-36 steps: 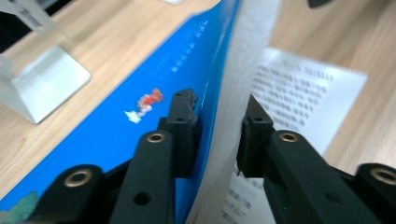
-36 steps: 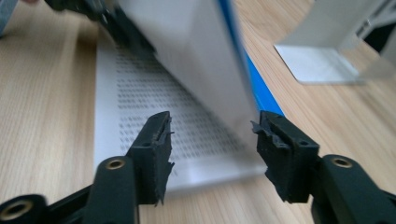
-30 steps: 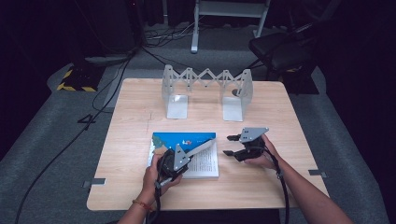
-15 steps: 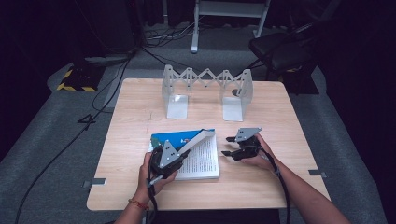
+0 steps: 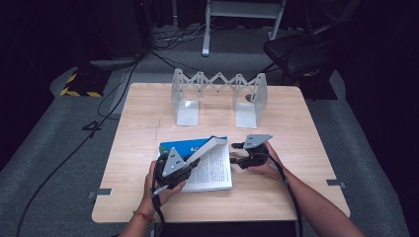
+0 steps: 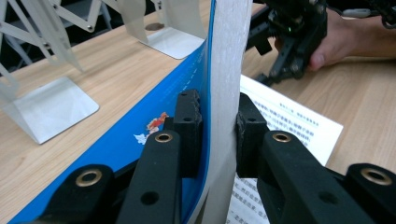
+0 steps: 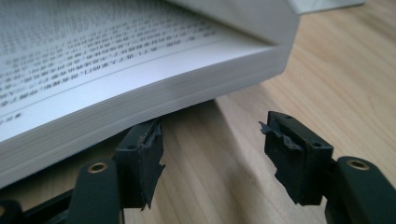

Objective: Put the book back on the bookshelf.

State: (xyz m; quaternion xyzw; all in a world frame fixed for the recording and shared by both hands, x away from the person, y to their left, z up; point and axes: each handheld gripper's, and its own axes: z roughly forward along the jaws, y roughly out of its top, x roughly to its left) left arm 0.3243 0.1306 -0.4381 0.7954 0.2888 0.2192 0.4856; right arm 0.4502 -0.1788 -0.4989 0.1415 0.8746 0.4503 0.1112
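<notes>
The left gripper (image 6: 218, 126) clamps the blue cover and front pages of the book (image 5: 207, 165), lifting them off the open page. The right gripper (image 7: 210, 158), jaws apart and holding nothing, sits low at the book's right edge, near the table's (image 5: 148, 113) near side; 1 rack (image 5: 217, 96) stands far behind.

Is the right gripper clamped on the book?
No, the right gripper stands open beside the book, with bare table between its jaws.

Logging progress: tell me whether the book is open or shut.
Open: the left tool holds the book's blue cover and front pages raised, printed page exposed.
</notes>
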